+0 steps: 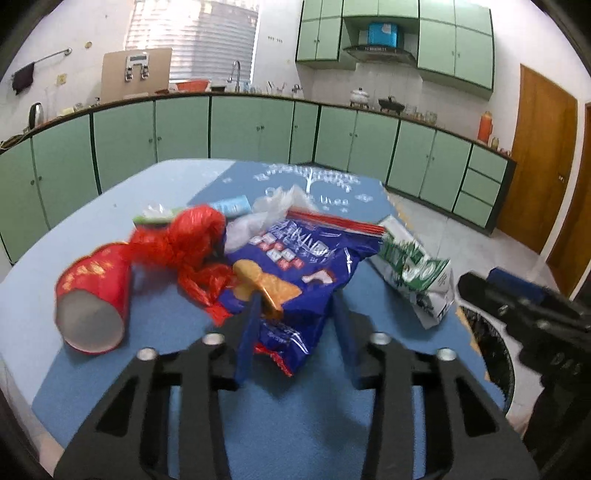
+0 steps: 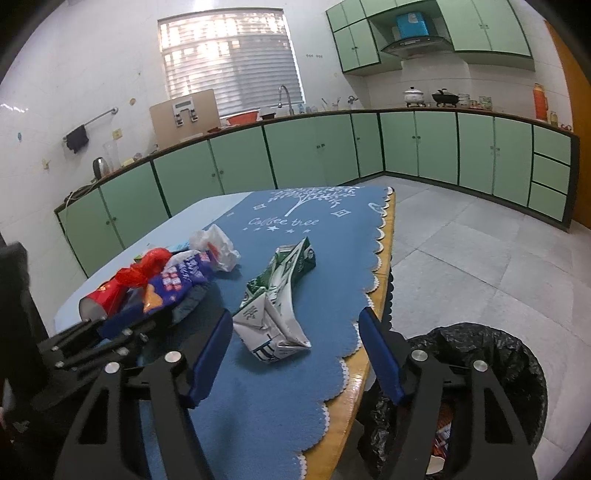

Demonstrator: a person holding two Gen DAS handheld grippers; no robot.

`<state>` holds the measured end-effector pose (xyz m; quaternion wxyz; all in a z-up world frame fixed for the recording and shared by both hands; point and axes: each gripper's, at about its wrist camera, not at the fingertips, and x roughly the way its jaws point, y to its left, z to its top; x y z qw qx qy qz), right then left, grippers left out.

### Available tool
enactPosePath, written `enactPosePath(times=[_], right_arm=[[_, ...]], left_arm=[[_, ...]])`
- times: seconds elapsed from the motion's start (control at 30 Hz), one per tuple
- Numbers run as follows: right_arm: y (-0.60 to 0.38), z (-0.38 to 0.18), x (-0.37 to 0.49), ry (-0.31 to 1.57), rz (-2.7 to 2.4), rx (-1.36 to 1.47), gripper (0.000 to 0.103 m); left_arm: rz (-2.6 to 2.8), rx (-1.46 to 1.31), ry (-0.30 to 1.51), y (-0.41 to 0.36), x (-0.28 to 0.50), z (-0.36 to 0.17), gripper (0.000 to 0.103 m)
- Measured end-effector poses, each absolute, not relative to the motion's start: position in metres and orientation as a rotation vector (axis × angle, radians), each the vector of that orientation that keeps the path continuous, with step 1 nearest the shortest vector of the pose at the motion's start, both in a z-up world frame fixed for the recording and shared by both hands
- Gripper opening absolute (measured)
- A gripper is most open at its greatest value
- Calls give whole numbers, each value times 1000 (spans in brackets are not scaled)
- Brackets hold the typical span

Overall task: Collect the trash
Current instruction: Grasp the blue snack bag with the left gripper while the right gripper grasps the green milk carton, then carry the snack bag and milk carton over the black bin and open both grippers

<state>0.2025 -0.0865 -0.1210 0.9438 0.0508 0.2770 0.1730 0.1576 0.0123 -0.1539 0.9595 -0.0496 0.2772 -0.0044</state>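
The trash bin point(image 2: 480, 369) is cut off below; its contents are indistinct.

We can read "Coffee tree" in white script on the blue table mat point(image 2: 295, 369), at about twelve o'clock beneath a tree emblem; print on the packaging stays illegible.

Location: a domestic kitchen. Indicators: green base cabinets point(image 2: 325, 147) under a continuous countertop, matching wall cabinets point(image 2: 487, 26), a range hood point(image 2: 417, 46), a sink faucet point(image 2: 284, 96), cooking pots point(image 2: 415, 95), a tiled floor point(image 2: 480, 240).
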Motion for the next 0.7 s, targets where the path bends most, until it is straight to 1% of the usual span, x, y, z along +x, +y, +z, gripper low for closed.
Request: enactPosePath(times=[0.1, 0.17, 0.23, 0.5, 0.53, 0.57, 0.6, 0.7], right_arm=[[-79, -123, 206, 577, 363, 78, 68], [-76, -125, 209, 587, 370, 68, 66], [-71, -128, 213, 602, 374, 54, 63], [-56, -135, 225, 632, 381, -21, 62], [-56, -137, 227, 639, 380, -25, 59], [-56, -139, 230, 649, 386, -25, 58], [-56, -141, 231, 658, 387, -22, 51], [-61, -144, 234, 677, 428, 16, 46]], left_arm=[[-8, -113, 543, 15, 153, -147, 28], [-6, -111, 527, 15, 149, -144, 22], [-7, -111, 517, 15, 148, -142, 21], [-20, -118, 504, 16, 150, -142, 19], [-22, -114, 500, 16, 150, -142, 19], [-24, -110, 496, 16, 149, -143, 18], [-27, -107, 494, 16, 150, -142, 18], [-28, -111, 489, 17, 150, -142, 18]])
